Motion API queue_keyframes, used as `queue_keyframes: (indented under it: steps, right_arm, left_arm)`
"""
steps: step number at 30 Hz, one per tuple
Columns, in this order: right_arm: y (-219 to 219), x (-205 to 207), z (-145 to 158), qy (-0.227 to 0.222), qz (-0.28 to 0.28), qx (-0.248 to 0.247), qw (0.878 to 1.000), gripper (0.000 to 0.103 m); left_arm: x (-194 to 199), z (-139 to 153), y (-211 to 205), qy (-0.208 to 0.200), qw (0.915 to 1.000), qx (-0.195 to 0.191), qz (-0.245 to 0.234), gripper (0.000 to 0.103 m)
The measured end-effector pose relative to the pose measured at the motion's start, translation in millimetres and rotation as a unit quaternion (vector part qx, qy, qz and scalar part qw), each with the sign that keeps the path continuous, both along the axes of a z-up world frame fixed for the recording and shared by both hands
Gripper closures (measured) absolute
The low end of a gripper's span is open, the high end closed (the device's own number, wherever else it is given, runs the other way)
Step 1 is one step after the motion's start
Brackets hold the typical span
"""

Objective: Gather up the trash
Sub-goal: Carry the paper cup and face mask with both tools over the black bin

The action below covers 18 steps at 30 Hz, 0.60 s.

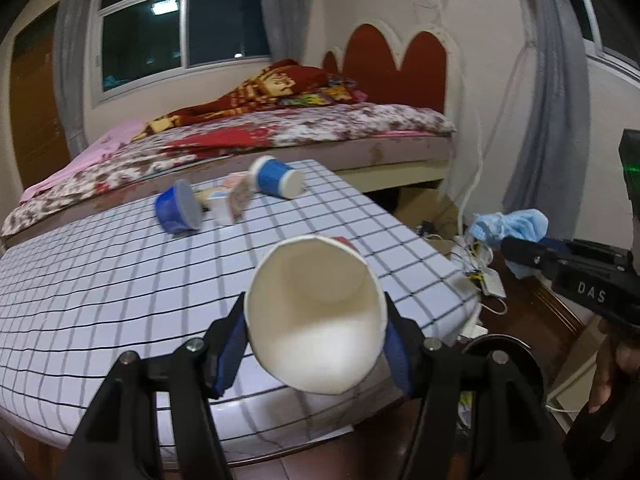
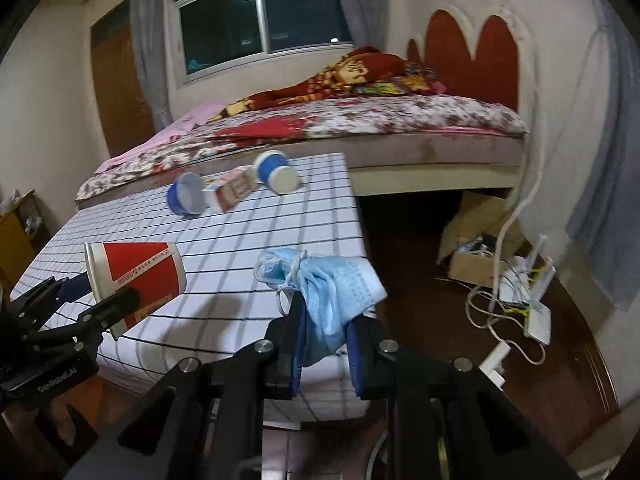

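My left gripper (image 1: pixel 316 332) is shut on a red and white paper cup (image 1: pixel 316 312), held on its side above the near edge of the checked table (image 1: pixel 100 280), its open mouth facing the camera. The cup also shows in the right wrist view (image 2: pixel 136 276). My right gripper (image 2: pixel 326 316) is shut on a crumpled blue face mask (image 2: pixel 324 280), held above the table's right front corner; it also shows in the left wrist view (image 1: pixel 508 226). Two blue and white cups (image 1: pixel 178 208) (image 1: pixel 276 176) and a small carton (image 1: pixel 230 202) lie at the table's far end.
A bed (image 1: pixel 280 132) with a floral cover stands right behind the table. On the floor to the right lie a cardboard box (image 2: pixel 472 240), white cables and a router (image 2: pixel 536 308). A round dark rim (image 1: pixel 500 348) shows below the table's right corner.
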State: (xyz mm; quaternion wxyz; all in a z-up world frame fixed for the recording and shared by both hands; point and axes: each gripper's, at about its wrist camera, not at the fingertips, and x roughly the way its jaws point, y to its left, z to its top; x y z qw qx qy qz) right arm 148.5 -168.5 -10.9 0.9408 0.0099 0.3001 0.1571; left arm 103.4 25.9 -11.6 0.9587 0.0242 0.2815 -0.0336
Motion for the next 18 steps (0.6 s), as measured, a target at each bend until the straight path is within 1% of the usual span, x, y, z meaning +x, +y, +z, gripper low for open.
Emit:
queue_keyframes:
  steps: [9,18]
  right_arm:
    - [-60.0,-17.7,-13.4,0.013,-0.053,0.002,0.999,0.084]
    - [-112.9,-33.0,-33.1,0.035,-0.098,-0.004,0.995,0.083]
  left_arm:
    - [-2.9,-6.1,-52.3,0.009,0.9984,0.007,-0.056,0.042]
    - [-8.4,-20.0,-102.4,0.026,0.9931,0.009,-0.114,0.042]
